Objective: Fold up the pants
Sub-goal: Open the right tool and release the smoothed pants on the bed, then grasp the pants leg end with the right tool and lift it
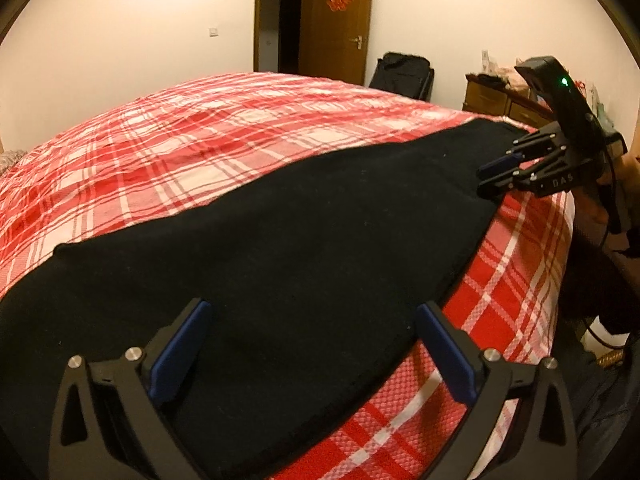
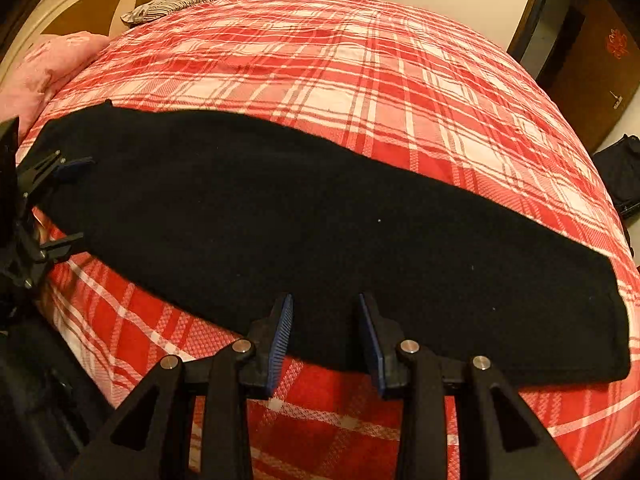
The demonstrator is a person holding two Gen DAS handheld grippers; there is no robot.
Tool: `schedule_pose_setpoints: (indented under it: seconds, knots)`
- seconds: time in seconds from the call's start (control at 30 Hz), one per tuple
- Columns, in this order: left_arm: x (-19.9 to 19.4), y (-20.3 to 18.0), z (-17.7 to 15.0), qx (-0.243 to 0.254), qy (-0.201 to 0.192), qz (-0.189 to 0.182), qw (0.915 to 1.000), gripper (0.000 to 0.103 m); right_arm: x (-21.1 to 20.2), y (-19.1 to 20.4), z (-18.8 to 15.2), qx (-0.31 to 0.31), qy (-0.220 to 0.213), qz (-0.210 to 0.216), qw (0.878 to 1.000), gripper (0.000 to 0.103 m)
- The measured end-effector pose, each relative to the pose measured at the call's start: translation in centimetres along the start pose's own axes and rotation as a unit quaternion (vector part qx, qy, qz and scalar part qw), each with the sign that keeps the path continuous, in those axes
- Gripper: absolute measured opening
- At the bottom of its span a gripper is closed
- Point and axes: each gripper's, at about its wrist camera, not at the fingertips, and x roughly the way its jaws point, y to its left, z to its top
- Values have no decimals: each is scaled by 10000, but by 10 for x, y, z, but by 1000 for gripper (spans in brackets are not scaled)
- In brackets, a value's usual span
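Note:
Black pants (image 1: 280, 248) lie flat in a long strip along the near side of a bed with a red and white plaid cover (image 1: 200, 140). My left gripper (image 1: 312, 320) is open wide over one end of the pants, holding nothing. My right gripper (image 2: 325, 312) is open, jaws a smaller gap apart, at the near edge of the pants (image 2: 300, 208) towards the other end. The right gripper also shows in the left wrist view (image 1: 498, 176), and the left gripper shows at the left edge of the right wrist view (image 2: 70, 200).
The bed's near edge drops off on my side (image 2: 320, 412). Pink pillows (image 2: 48, 68) and a headboard (image 2: 100, 4) lie at one end. A wooden door (image 1: 336, 20), a dark suitcase (image 1: 404, 76) and a wooden dresser (image 1: 496, 100) stand beyond the bed.

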Motion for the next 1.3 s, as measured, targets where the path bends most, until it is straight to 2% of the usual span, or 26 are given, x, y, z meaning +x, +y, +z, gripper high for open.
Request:
schedule_pose_setpoints:
  seconds: [0.1, 0.23, 0.33, 0.37, 0.43, 0.5, 0.63, 0.73, 0.87, 0.97, 1.07, 1.13, 1.2, 1.3]
  knots:
    - [-3, 1, -1, -66, -80, -11, 9999, 103, -11, 9, 15, -12, -396, 93, 9992, 36]
    - [-9, 2, -1, -148, -115, -24, 9998, 103, -8, 47, 33, -287, -725, 708, 9944, 36]
    - [-17, 8, -4, -318, -172, -93, 9993, 103, 7, 75, 34, -558, -583, 1274, 9886, 36]
    - [-21, 10, -6, -383, -199, -78, 9990, 103, 12, 83, 32, -639, -481, 1345, 9877, 36]
    - [-24, 14, -11, -480, -197, -48, 9986, 103, 24, 96, 24, -847, -290, 1327, 9871, 36]
    - [-26, 18, -16, -542, -172, -31, 9984, 103, 24, 98, 18, -942, -342, 1264, 9869, 37]
    - [-34, 19, -14, -573, -155, 119, 9982, 103, 25, 89, 18, -822, -75, 1527, 9848, 37]
    - [-47, 29, -6, -596, -300, 440, 9968, 103, 20, 90, 23, -896, -126, 1537, 9840, 37]
    - [-62, 57, -3, -800, -365, 1074, 9903, 103, 17, 91, 39, -636, -487, 1225, 9892, 40]
    - [-65, 82, -11, -1064, -243, 1531, 9822, 103, 25, 97, 55, -632, -632, 615, 9941, 42]
    - [-64, 105, -21, -1474, -51, 1793, 9727, 103, 38, 109, 63, -811, -587, 82, 9949, 42]
    - [-61, 116, -31, -1739, 146, 1911, 9659, 103, 43, 115, 61, -948, -607, -116, 9936, 42]
    - [-59, 119, -40, -1836, 197, 1973, 9628, 103, 44, 117, 61, -1003, -620, -197, 9928, 42]
    - [-55, 108, -42, -1540, 262, 2164, 9637, 103, 45, 113, 62, -926, -569, -177, 9939, 43]
